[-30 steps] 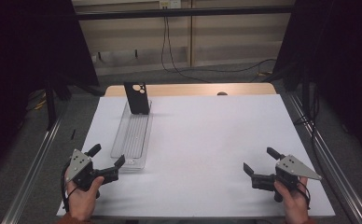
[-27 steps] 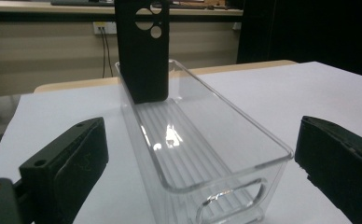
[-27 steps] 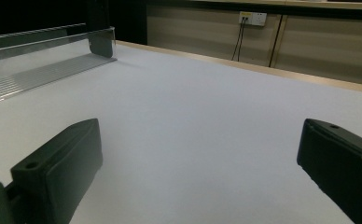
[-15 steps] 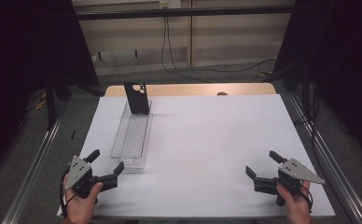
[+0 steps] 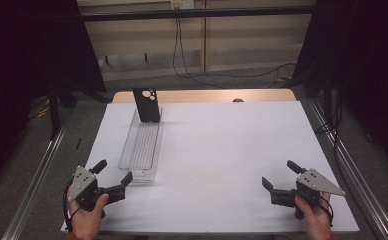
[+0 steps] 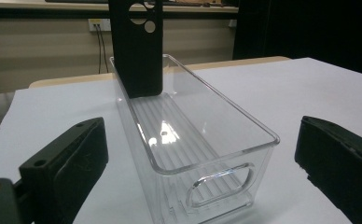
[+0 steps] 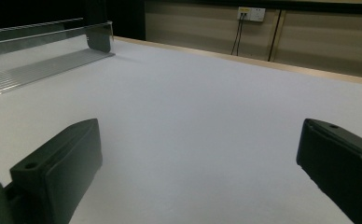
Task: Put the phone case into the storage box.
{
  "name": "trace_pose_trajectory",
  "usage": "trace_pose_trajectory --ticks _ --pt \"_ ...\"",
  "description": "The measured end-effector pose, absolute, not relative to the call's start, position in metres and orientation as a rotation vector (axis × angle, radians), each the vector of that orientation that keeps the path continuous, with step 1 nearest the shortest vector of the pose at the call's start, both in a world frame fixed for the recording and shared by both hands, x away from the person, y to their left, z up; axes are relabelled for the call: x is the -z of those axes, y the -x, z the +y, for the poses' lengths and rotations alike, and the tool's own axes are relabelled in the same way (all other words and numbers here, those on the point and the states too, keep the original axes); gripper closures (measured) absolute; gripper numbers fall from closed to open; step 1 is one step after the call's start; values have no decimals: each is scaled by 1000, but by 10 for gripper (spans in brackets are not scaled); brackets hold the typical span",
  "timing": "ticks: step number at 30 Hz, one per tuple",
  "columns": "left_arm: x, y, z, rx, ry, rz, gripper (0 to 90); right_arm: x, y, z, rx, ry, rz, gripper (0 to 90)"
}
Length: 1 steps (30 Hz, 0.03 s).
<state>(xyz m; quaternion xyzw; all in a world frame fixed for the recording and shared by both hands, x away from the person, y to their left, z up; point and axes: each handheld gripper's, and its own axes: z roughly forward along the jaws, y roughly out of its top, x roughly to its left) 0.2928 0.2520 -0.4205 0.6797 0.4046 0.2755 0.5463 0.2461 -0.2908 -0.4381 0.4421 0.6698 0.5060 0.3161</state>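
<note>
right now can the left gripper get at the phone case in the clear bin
Probably yes: the left gripper, jaws open, faces the bin; the phone case stands at its far end, top open.

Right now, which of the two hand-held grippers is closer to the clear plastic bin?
The left. The left gripper sits open right at the near end of the clear bin, jaws either side of it. The right gripper is open far across the white table.
</note>
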Motion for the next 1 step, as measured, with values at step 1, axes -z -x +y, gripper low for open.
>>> trace_pose_trajectory --ticks 1 --pt "421 -293 252 -653 -1611 959 27 438 -247 -291 -1334 -1165 1765 0"
